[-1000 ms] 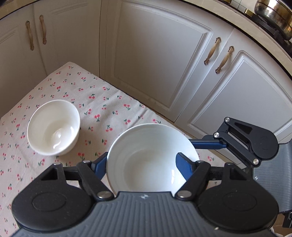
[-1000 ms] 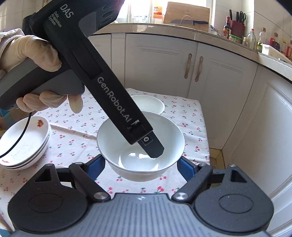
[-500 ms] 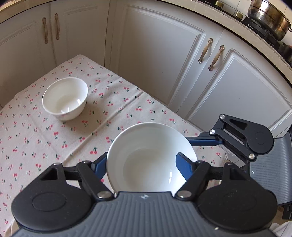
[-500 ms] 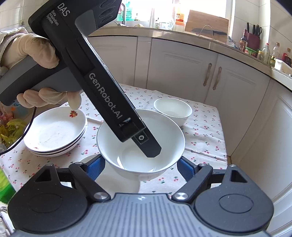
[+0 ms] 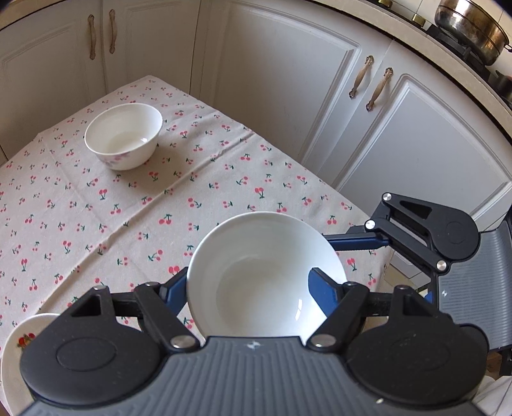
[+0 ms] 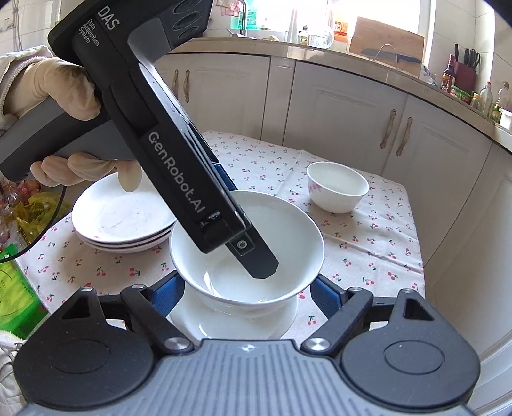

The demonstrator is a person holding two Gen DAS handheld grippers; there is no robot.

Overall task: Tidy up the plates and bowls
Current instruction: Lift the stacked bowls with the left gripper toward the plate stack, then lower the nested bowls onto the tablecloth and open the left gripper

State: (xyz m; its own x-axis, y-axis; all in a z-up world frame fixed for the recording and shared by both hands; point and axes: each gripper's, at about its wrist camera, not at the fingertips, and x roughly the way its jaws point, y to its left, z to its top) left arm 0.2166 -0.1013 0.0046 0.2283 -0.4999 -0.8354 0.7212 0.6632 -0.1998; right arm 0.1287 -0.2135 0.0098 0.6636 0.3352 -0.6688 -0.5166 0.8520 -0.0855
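Note:
My left gripper point(image 5: 248, 288) holds a large white bowl point(image 5: 265, 275) above the cherry-print tablecloth point(image 5: 128, 208); one finger point(image 6: 252, 256) is inside the bowl, the other outside its wall. In the right wrist view the same bowl point(image 6: 288, 230) hangs over a white plate point(image 6: 233, 323) on the cloth. My right gripper point(image 6: 248, 292) is open, its blue pads on either side of the bowl without touching. A smaller white bowl point(image 5: 123, 139) stands at the far side of the table; it also shows in the right wrist view point(image 6: 337, 187). A stack of white plates point(image 6: 118, 220) sits at the left.
White cabinet doors point(image 5: 281, 83) close in behind the table and to its right point(image 6: 441, 153). The table edge point(image 5: 320, 179) runs diagonally near the cabinets. A steel pot point(image 5: 470, 28) sits on the counter. Green and yellow packaging point(image 6: 16, 265) lies at the table's left.
Both grippers and the held bowl have moved back from the small bowl toward the near edge. The bowl now hangs over a white plate; the plate stack has come more into view.

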